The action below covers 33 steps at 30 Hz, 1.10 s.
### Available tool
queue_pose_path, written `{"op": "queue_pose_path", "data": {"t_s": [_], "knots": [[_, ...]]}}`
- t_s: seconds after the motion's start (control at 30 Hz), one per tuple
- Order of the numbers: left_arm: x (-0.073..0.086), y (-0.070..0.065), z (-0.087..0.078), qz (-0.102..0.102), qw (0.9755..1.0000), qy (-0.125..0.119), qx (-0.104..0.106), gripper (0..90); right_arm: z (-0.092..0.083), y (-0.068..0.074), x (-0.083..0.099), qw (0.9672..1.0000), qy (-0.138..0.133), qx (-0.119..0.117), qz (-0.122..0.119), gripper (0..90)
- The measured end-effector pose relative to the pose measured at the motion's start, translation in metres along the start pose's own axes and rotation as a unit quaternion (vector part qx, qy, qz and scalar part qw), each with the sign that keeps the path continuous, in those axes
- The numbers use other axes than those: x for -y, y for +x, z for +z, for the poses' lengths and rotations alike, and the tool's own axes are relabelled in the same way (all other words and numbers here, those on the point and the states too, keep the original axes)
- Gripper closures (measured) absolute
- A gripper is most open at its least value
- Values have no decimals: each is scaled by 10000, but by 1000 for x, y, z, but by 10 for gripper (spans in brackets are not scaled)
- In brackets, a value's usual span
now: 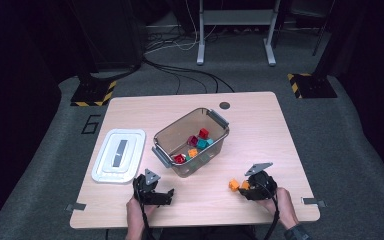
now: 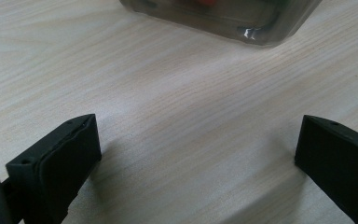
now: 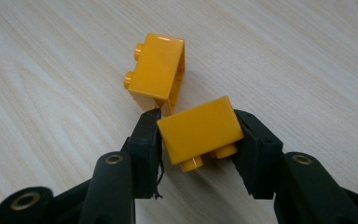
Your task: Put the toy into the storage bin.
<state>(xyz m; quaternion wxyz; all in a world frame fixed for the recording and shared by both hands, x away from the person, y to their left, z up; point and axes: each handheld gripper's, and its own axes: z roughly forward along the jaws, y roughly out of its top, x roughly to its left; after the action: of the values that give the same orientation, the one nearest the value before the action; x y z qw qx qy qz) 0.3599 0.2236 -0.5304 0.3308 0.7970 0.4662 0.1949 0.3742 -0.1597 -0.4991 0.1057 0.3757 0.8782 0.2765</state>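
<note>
My right gripper (image 3: 198,137) is shut on an orange brick (image 3: 199,129), its pads pressing the brick's two sides, studs pointing back toward me. A second orange brick (image 3: 157,72) lies on its side on the wooden table just beyond the jaw tips, close to the held one. In the high view the right gripper (image 1: 245,188) is near the front right of the table, with the loose orange brick (image 1: 234,185) to its left. My left gripper (image 1: 166,194) (image 2: 198,144) rests near the front left, open wide over bare wood with nothing between its jaws.
A clear plastic bin (image 1: 180,125) stands mid-table, holding several red, teal and orange bricks; its near corner (image 2: 261,28) is ahead of the left gripper. The bin's white lid (image 1: 119,155) lies to its left. Table edges run close behind both hands.
</note>
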Motion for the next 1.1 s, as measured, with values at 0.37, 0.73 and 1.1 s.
{"op": "queue_pose_path", "data": {"t_s": [0.37,0.73,1.1], "knots": [[0,0,0,-15,10000,-13,-5,0,-9,-7,-8,9999,-104,94,49,546],[0,-1,1,-72,10000,-59,-5,0,-19,-21,-20,9996,-212,145,114,546],[0,-1,1,-62,10000,-52,-9,0,-18,-32,-33,9992,-303,82,245,547]]}}
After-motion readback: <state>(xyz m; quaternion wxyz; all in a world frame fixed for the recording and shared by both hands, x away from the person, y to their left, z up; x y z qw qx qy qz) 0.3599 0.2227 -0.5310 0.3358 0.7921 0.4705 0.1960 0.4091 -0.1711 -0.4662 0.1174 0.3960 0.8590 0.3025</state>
